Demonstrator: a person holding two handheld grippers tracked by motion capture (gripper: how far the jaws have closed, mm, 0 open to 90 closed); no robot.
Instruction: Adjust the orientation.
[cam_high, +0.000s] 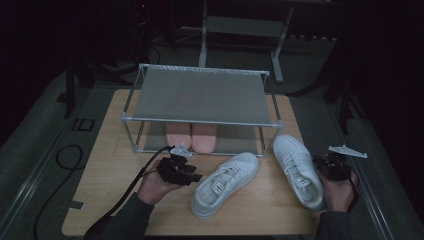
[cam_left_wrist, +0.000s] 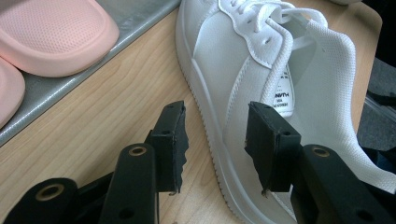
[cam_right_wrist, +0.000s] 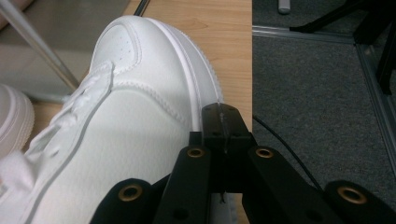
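Note:
Two white sneakers lie on the wooden table. The left sneaker points at the rack, and my left gripper is at its left side. Its jaws stand open, and the sneaker's sole edge and side wall show in the gap with no pad pressing on them. The right sneaker lies near the table's right edge. My right gripper is shut, pads together with nothing between them, right beside that sneaker's outer sole edge.
A metal two-shelf rack stands at the back of the table. A pair of pink slippers sits on its lower shelf. Grey carpet begins just past the table's right edge. A cable trails from the left gripper.

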